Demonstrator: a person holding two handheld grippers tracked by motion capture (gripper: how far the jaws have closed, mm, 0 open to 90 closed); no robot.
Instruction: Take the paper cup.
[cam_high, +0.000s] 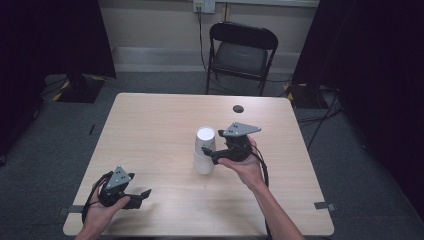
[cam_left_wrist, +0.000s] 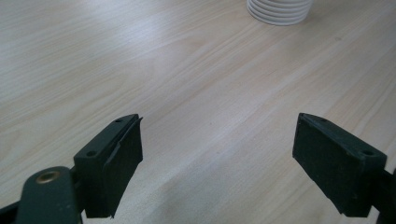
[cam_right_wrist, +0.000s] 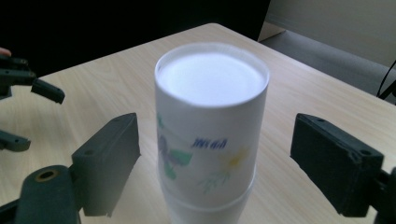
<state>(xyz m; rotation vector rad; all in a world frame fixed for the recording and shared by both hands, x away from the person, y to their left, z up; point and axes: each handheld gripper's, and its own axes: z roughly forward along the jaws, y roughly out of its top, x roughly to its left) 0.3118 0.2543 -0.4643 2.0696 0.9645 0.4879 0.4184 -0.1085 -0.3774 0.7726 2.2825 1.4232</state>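
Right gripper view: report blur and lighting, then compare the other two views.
Right gripper view: cup stack slightly soft, print smeared, its flat white top overexposed. Left gripper view: jaws sharp, pale sheen across the table. High view: evenly lit table, dark curtains swallow detail.

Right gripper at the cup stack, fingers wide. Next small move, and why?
Probably draw the right gripper back from the upside-down stack of white paper cups. Its fingers stand open on either side of the top cup without touching it, and the stack stands upright on the light wooden table, so the placement looks finished. The left gripper rests open, well short of the stack.
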